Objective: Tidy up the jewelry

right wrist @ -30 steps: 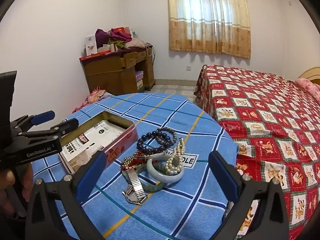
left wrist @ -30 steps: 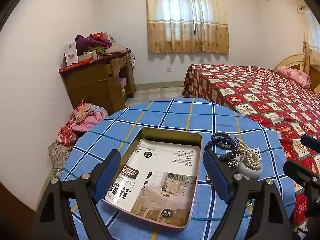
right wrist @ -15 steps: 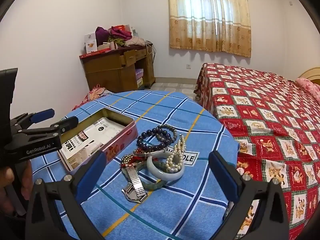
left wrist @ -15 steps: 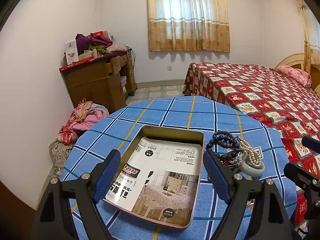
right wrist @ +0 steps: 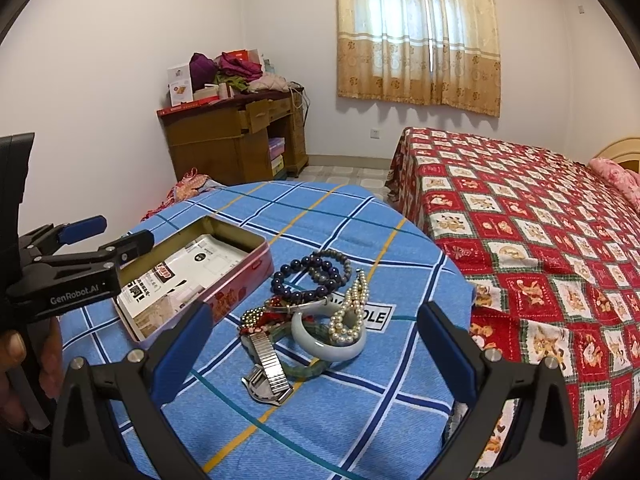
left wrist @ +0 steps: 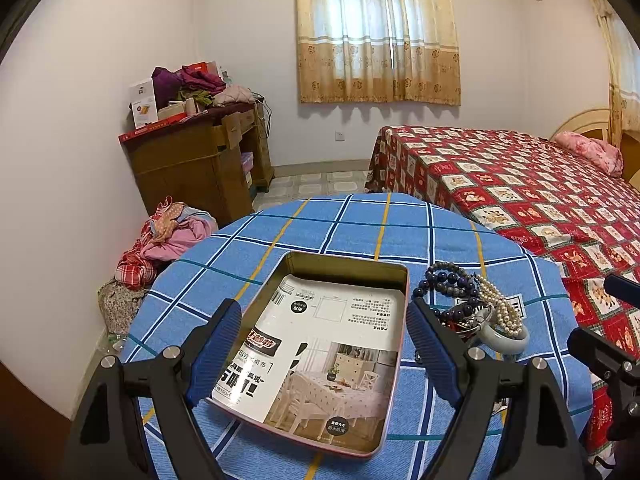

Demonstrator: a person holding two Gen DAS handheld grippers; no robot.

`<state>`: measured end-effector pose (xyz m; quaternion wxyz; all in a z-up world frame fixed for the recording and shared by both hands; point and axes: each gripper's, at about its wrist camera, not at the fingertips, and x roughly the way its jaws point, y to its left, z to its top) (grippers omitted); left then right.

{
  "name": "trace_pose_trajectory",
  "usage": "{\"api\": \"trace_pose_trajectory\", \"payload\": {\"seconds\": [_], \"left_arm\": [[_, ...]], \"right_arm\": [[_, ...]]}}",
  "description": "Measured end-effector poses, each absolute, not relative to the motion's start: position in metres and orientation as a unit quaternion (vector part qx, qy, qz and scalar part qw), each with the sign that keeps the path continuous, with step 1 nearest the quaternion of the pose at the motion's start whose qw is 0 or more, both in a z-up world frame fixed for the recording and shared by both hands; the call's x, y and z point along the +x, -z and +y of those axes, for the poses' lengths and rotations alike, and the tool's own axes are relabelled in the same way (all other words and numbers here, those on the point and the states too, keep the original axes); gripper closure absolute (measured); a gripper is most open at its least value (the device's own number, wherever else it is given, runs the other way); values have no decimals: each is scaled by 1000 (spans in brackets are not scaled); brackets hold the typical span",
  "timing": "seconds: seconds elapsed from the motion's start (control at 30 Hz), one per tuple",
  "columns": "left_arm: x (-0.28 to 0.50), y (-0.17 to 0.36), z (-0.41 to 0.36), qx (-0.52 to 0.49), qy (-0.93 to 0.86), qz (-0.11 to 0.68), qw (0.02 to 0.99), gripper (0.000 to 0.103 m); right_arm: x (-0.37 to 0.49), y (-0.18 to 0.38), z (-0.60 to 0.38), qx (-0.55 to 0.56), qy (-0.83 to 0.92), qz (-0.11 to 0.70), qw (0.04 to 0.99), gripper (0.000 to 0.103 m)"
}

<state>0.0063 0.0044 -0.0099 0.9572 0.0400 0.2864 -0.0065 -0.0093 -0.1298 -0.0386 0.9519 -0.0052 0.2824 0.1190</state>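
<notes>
The left gripper (left wrist: 323, 350) hangs level above the near end of the tin box (left wrist: 344, 268), its blue-padded fingers (left wrist: 216, 350) spread wide on either side with nothing between them. A hand (right wrist: 16, 356) wraps its handle at the left edge of the right wrist view. The right gripper (right wrist: 314, 354) sits low over the near side of the jewelry pile (right wrist: 310, 308), its fingers (right wrist: 182, 352) likewise spread apart and empty.

The tin box is a shallow rounded rectangle of brassy metal with a red printed outer wall, lined with a glossy printed leaflet (left wrist: 320, 344). Just to its right on the round counter (left wrist: 360, 232), covered in a blue woven check cloth, lies the tangled pile: a dark blue bead bracelet (right wrist: 304, 276), a pearl strand (right wrist: 352, 312) draped over a smooth pale jade bangle (right wrist: 320, 342), a dull green bangle (right wrist: 310, 368), and a wristwatch (right wrist: 266, 374) with a ribbed metal stretch band nearest the camera. A bed (right wrist: 540, 216) with a red patchwork cover stands to the right.
</notes>
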Motion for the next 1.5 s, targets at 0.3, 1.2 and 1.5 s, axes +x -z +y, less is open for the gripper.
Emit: {"api": "trace_pose_trajectory", "payload": {"seconds": [0.3, 1.2, 1.5], "left_arm": [[6, 9, 5, 39, 4, 287, 957, 18], [5, 10, 6, 39, 3, 290, 956, 18], [5, 12, 6, 39, 2, 292, 956, 18]], "right_arm": [[-9, 37, -126, -7, -118, 282, 952, 0], [-9, 39, -124, -8, -120, 287, 950, 0], [-9, 40, -124, -9, -118, 288, 950, 0]]}}
